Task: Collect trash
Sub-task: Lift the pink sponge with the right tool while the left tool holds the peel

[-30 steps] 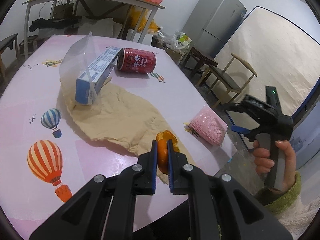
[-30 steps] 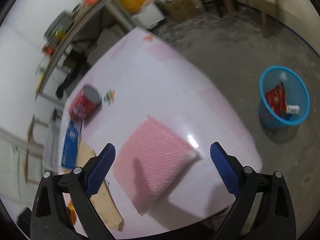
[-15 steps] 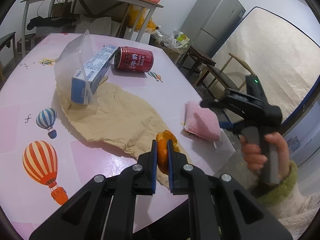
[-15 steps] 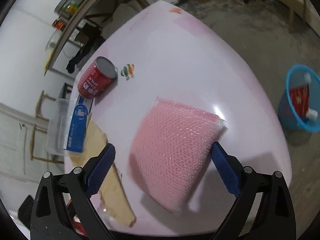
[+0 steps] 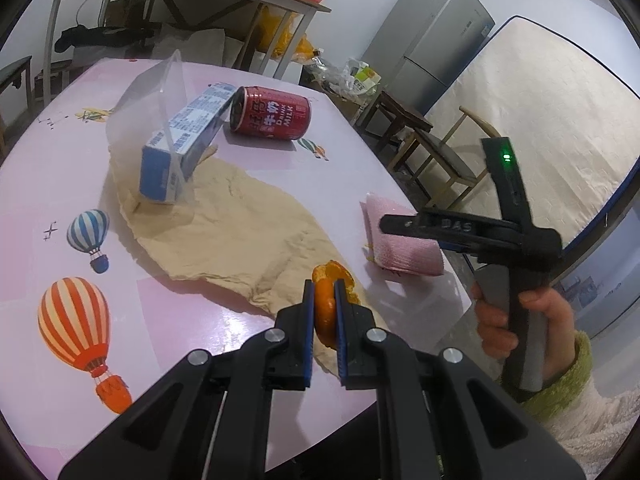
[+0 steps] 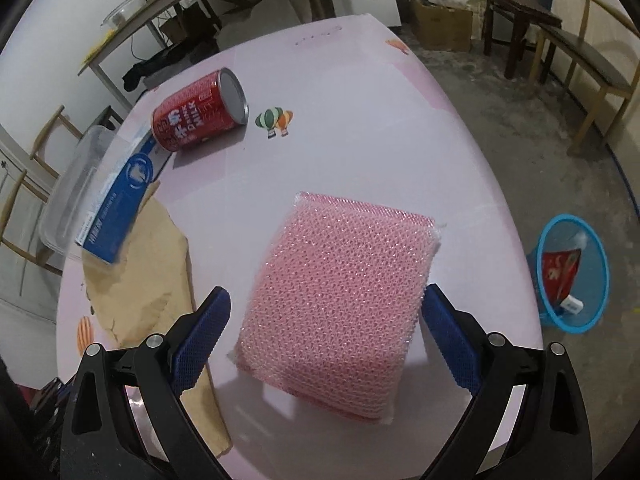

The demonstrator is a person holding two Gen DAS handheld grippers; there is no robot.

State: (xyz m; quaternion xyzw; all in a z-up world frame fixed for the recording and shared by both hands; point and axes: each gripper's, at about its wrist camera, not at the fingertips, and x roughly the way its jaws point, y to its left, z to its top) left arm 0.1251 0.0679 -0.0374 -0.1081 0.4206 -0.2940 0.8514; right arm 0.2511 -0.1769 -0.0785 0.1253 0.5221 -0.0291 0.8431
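Worktop [image 5: 60, 168]: pink balloon-print cover; carries all the trash left to collect.
Brown paper [image 5: 224, 216]: crumpled sheet spread mid-worktop, one end under the carton; probably a wrapper.
Clear plastic tray [image 6: 68, 200]: tipped on its side beside the carton, at the far side from the bin.
Blue carton [image 5: 180, 152]: lies on its long side, propped against the tray, far end near the can.
Red can [image 6: 196, 114]: on its side, so it could roll if nudged.
Blue bin [image 6: 572, 276]: on the floor off the worktop's edge, some rubbish already in it; likely drop point.
Pink mesh sponge [image 6: 340, 304]: flat near the worktop edge, next pick by my reading.
Right hand-held gripper [image 6: 324, 332]: spread wide, blue pads either side of the sponge, not pressing; tilted down to straddle it.
Left hand-held gripper [image 5: 323, 312]: narrow, pinching orange peel [image 5: 325, 308] above the worktop edge.
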